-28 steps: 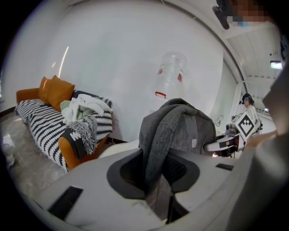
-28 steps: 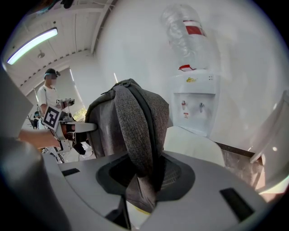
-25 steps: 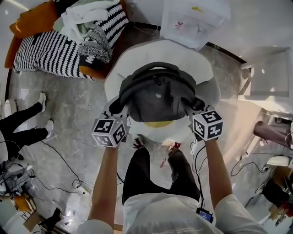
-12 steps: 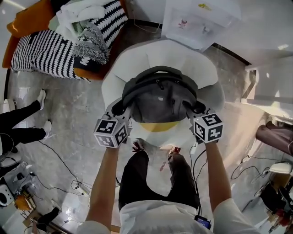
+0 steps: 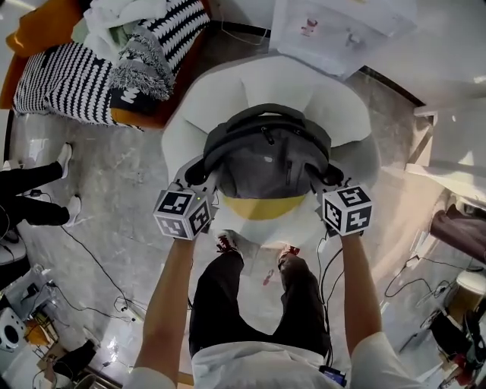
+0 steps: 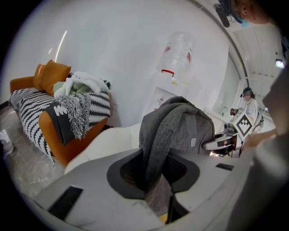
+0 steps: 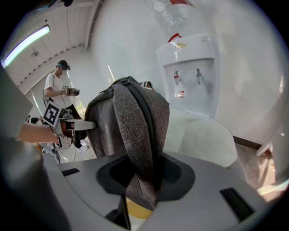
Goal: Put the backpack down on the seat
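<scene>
Gripping the backpack by its side straps, my left claw at 9 o'clock and right claw at 3 were each clamped on the cloth. It looked limp and fairly weighty, so the straps seemed the best hold. It hung over the white seat, lower than a second earlier, baring more yellow cushion at 6.

We note a white, round-backed seat standing on a grey marbled floor. A yellow cushion lies on the seat pan. Behind the seat, a white water dispenser stands on the floor. At upper left, an orange sofa carries a black-and-white striped blanket, a fringed grey throw and a heap of pale clothes. Black cables trail across the floor.
</scene>
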Available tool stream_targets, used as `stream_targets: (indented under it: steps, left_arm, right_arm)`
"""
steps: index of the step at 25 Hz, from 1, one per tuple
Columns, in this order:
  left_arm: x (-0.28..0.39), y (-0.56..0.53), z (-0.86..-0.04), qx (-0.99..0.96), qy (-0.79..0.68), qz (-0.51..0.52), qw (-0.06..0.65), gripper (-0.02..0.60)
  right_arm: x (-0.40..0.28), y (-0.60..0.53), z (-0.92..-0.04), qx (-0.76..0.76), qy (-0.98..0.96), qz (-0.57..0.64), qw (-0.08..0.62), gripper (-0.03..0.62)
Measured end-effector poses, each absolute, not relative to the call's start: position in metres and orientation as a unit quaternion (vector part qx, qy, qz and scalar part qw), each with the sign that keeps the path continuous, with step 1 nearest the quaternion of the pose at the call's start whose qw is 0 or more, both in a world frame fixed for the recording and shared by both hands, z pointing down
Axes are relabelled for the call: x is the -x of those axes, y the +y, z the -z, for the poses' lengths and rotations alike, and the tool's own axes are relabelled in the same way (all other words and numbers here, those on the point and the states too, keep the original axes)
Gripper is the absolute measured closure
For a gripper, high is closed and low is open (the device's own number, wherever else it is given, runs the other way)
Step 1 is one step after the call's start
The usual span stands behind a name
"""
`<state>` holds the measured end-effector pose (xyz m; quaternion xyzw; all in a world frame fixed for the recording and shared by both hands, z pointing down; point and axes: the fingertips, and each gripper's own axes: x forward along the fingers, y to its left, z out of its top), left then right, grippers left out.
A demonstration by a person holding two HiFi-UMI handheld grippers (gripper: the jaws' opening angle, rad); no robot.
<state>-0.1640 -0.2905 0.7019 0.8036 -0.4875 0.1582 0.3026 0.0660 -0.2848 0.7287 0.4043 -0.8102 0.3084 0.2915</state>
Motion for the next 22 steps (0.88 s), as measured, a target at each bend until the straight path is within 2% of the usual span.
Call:
stream_targets:
  steps: [22]
  left_arm:
    - [0.160,-0.334,-0.767,-0.804,-0.469,-0.179,0.319,0.485]
  right_arm:
    - [-0.071,-0.318,-0.790,-0.412,-0.796,-0.326,0.301,0.478]
